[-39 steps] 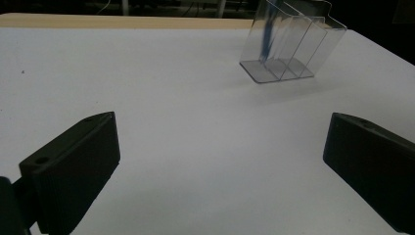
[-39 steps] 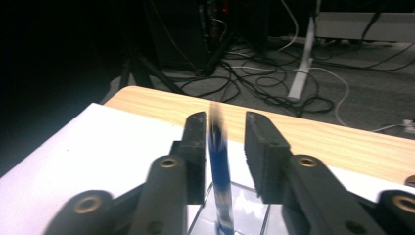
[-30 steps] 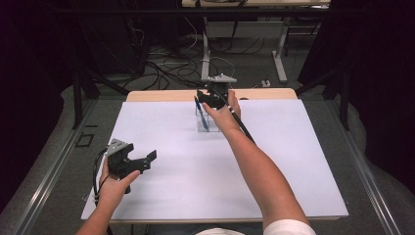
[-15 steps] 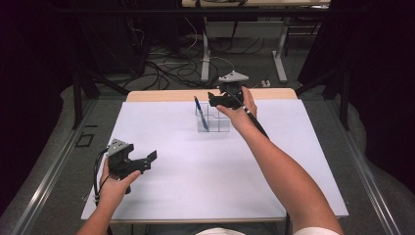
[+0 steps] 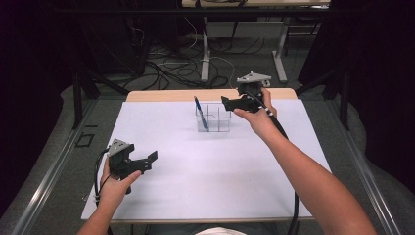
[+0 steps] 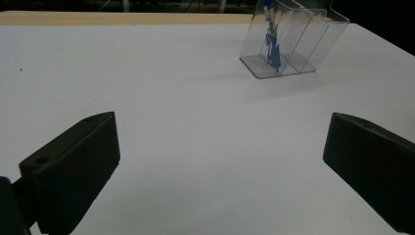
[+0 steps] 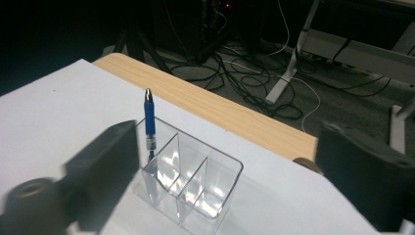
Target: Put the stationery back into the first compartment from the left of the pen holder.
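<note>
Blue pen (image 5: 200, 112) stands in the clear organizer's (image 5: 218, 118) left-hand compartment, tilted, tip up, while the right gripper (image 5: 230, 103), jaws just opened wide with nothing between them, hovers just right of the organizer and the left gripper (image 5: 147, 160), agape too, waits well apart.

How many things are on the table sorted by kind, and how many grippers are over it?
Blue pen: 1, standing tilted in the left end compartment of the organizer
Clear three-compartment organizer: 1
Grippers: 2, the left gripper and the right gripper, both with fingers apart and holding nothing
Total: 4
</note>
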{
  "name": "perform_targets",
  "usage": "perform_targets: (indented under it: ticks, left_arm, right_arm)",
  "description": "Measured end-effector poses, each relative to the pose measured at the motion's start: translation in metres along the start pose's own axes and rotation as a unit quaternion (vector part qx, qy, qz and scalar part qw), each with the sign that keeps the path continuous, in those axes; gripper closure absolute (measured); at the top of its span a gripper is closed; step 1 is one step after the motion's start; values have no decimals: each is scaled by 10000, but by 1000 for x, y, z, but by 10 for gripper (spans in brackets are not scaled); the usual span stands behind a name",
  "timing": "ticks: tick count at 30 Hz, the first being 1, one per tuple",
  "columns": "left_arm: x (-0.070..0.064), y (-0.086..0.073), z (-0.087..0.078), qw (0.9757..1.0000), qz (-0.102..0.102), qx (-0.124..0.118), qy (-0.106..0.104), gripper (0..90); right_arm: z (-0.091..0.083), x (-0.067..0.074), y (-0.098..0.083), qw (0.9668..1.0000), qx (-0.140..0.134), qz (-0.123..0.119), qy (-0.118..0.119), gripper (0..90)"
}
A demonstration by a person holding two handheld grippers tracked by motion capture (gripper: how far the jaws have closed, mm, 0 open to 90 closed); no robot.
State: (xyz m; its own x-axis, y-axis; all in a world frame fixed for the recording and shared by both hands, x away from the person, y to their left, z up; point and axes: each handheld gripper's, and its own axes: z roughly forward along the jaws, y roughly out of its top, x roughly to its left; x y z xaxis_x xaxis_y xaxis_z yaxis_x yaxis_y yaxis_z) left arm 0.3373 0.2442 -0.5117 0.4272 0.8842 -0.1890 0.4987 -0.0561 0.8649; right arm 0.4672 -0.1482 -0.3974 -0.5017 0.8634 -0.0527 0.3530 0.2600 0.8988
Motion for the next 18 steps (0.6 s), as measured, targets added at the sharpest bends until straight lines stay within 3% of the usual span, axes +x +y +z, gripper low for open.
perform_targets:
  ticks: [3, 7, 13, 18]
  left_arm:
    - [0, 0, 0, 10000, -3, -3, -2, 3]
    - [-1, 0, 0, 10000, -8, -12, 4, 3]
    - [-1, 0, -1, 10000, -3, -23, 16, 2]
    - [-2, 0, -1, 10000, -14, -25, 15, 2]
  right_arm:
    - [-15, -3, -6, 10000, -8, 38, 72, 5]
    - [-28, -4, -11, 9999, 18, 20, 122, 0]
    - [-54, -6, -23, 9998, -95, -189, 22, 0]
    - [-71, -7, -40, 9998, -103, -146, 50, 0]
